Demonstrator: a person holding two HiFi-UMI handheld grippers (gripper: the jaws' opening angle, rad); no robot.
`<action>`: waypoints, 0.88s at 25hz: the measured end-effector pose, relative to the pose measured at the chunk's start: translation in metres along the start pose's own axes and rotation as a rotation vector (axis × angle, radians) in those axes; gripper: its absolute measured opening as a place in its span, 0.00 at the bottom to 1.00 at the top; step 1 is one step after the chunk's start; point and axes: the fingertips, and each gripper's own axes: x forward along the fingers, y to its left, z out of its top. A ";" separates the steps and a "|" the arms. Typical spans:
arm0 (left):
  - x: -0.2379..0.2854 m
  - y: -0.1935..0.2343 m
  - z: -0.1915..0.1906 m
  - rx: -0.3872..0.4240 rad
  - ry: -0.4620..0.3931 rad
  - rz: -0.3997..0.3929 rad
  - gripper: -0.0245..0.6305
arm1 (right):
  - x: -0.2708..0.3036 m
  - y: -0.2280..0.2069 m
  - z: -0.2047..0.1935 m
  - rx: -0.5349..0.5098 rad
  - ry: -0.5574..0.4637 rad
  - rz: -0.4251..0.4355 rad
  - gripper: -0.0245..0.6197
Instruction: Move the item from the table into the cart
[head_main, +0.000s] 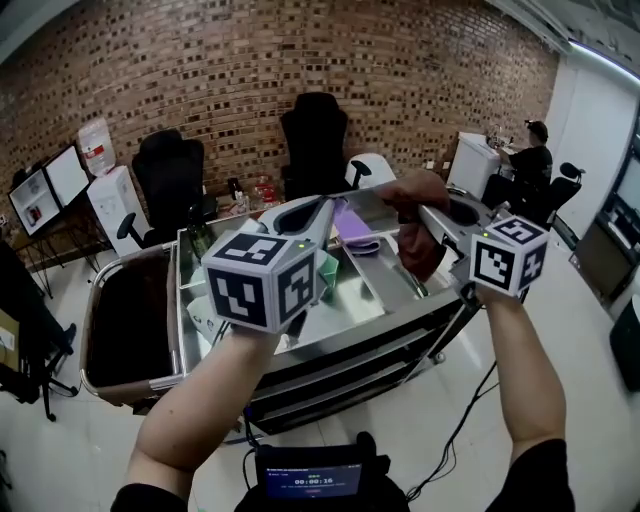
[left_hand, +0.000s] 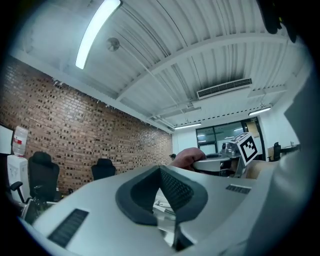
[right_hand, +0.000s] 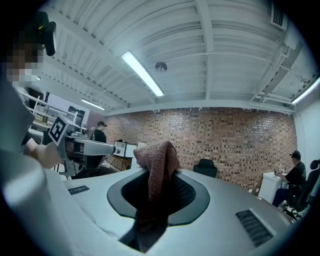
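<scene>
Brown cloth (right_hand: 156, 159) hangs pinched in the level right claw (right_hand: 156, 175), arm (head_main: 520, 365) outstretched.

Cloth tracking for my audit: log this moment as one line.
left claw: shut, empty | right claw: shut on reddish cloth | cart: beneath both claws in head view; cloth not in it yet

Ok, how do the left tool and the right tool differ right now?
The right tool is shut on a reddish-brown cloth that bunches up above its jaws. The left tool is shut with nothing between its jaws. The right tool's jaws stand slightly apart around the cloth, while the left tool's jaws meet. Both point level, out over the cart.
</scene>
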 end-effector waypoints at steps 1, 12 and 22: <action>0.027 0.000 -0.005 0.004 0.004 0.011 0.04 | 0.009 -0.028 -0.008 -0.002 0.005 0.017 0.14; 0.287 0.003 -0.030 -0.056 0.011 0.171 0.04 | 0.096 -0.300 -0.053 -0.044 0.011 0.194 0.14; 0.348 0.052 -0.041 -0.073 0.084 0.231 0.04 | 0.172 -0.348 -0.076 -0.063 0.132 0.211 0.14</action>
